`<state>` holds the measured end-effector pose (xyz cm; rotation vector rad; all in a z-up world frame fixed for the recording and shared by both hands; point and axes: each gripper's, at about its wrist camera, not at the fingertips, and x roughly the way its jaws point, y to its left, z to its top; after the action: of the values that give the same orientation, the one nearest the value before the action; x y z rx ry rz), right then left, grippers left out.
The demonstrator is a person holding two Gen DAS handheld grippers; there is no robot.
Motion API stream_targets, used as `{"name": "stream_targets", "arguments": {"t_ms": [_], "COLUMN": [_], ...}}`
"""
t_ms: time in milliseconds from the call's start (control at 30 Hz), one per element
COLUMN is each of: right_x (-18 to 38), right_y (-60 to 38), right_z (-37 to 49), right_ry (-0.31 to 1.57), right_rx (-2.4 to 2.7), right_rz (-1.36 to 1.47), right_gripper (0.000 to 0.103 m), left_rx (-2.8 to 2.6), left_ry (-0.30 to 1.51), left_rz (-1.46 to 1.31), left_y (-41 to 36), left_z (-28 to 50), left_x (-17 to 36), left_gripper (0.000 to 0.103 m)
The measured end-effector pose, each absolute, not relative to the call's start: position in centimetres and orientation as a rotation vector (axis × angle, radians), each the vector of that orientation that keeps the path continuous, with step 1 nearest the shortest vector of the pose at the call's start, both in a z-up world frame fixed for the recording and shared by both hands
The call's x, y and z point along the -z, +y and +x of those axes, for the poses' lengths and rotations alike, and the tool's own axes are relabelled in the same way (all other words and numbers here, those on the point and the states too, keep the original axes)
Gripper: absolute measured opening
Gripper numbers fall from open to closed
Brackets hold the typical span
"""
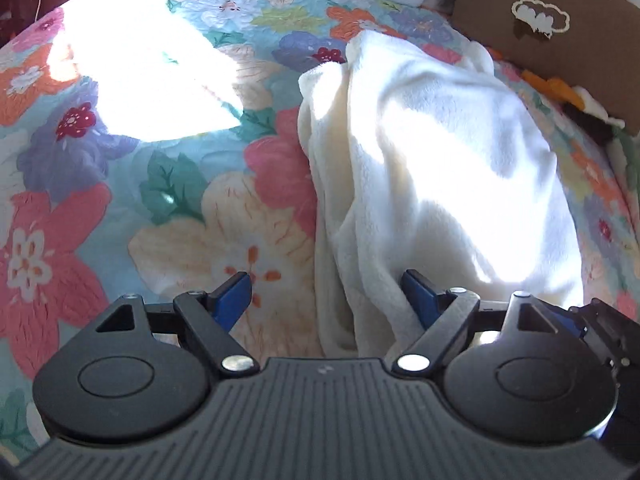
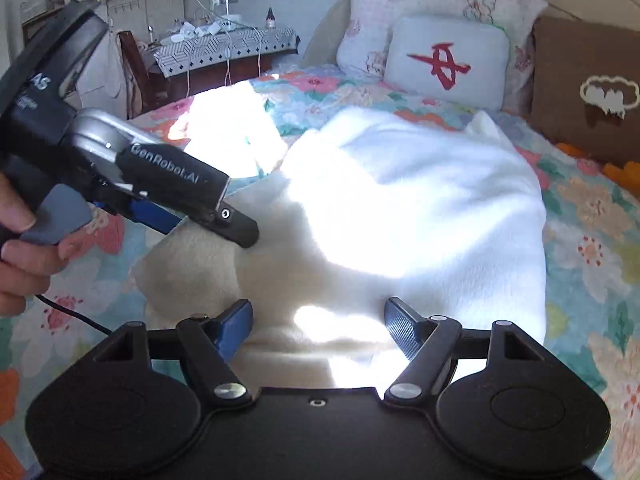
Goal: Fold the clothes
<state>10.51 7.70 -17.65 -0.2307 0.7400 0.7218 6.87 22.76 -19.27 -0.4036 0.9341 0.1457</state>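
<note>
Two grippers hover at the near end of a cream fleece garment [image 1: 432, 168] lying on the floral bed [image 1: 160, 208]. Its long axis runs from the lower middle of each frame toward the pillows at top. Left gripper [image 1: 324, 292] has fingers spread, the cloth's edge by its right finger. Right gripper [image 2: 318, 320], also spread and empty, sits squarely over the hem, so it looks nearer.

Black plastic left gripper [image 1: 326, 300] and right gripper [image 2: 318, 320]: blue finger pads [image 2: 236, 326], silver pivot screws, "GenRobot.AI" lettering
</note>
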Motion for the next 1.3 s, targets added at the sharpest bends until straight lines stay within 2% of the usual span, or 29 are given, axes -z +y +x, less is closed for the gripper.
{"name": "stream_targets", "arguments": {"t_ms": [167,333,500,567,1000,1100,1300], "right_x": [16.8,13.9,10.3,9.2,3.8,3.0,1.9], "right_y": [5.5,3.6,1.4,0.7,-1.7,-2.2,-3.7], "right_z": [10.0,9.7,8.2,7.6,4.3,3.5,2.6], "right_ry": [0.844,0.916,0.868,0.855,0.849,0.851,0.837], "right_rx": [-0.746,-0.706,-0.676,-0.668,-0.596,-0.599,-0.601], "right_rz": [-0.117,-0.094,-0.103,-0.115,-0.190,-0.195,-0.185], "right_gripper": [0.078,0.078,0.082,0.083,0.084,0.090,0.091], "left_rx": [-0.225,-0.284,-0.246,-0.221,-0.168,-0.157,-0.153], "left_ry": [0.926,0.971,0.991,0.991,0.992,0.990,0.996], "left_rz": [-0.413,-0.217,-0.149,-0.136,-0.054,-0.038,0.016], "left_y": [22.4,19.2,16.2,15.1,11.3,10.6,8.9], "left_z": [5.5,4.2,2.1,1.8,-0.8,-1.6,-2.6], "left_x": [18.3,14.0,10.8,9.8,5.1,4.2,3.3], "left_gripper": [0.082,0.083,0.086,0.091,0.094,0.097,0.100]}}
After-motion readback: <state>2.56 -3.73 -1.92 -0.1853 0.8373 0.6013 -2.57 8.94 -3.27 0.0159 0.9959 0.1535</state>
